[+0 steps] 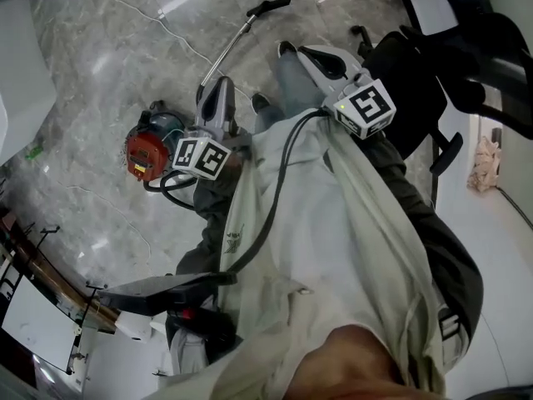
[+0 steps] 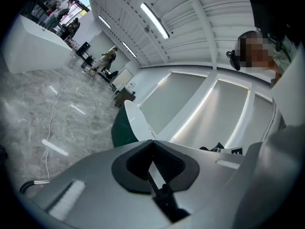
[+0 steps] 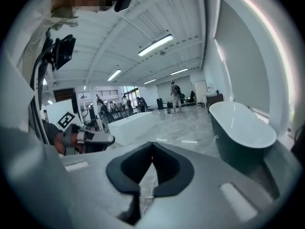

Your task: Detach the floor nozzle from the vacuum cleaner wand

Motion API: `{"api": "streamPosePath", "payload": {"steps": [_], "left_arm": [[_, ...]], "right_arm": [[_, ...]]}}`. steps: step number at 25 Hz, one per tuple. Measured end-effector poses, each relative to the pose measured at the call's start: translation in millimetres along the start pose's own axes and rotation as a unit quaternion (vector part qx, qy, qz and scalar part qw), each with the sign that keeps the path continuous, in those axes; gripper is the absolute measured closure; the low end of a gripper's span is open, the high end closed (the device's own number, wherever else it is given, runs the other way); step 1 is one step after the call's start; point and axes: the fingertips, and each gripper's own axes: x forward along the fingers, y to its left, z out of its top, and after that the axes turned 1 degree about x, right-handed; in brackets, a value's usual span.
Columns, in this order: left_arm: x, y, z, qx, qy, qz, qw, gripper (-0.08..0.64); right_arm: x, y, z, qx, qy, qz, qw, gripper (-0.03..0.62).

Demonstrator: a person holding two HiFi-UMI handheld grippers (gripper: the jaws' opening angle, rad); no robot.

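In the head view a red canister vacuum cleaner lies on the grey marble floor. Its silver wand runs up and to the right to a small black end piece; whether that piece is the floor nozzle I cannot tell. My left gripper hangs shut above the floor near the wand's lower end, with nothing in it. My right gripper is further right, also shut and empty. The left gripper view shows its jaws closed on nothing, and so does the right gripper view.
A thin white cable trails over the floor. Black chair frames stand at the right. A grey-black device sits by my legs. A dark green tub with a white rim stands nearby. People move about far across the hall.
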Motion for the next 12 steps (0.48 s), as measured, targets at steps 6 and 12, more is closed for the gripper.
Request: {"api": "streamPosePath", "payload": {"steps": [6,12], "left_arm": [[49.5,37.7,23.3,-0.018,-0.023,0.08,0.9964,0.558],[106.8,63.1,11.4,-0.06,-0.043,0.127,0.9892,0.558]], "right_arm": [[70.7,-73.7,-20.4,0.151,0.072,0.088,0.982,0.591],[135.7,-124.9,-60.5,0.058,0.144,0.164,0.974,0.591]]}}
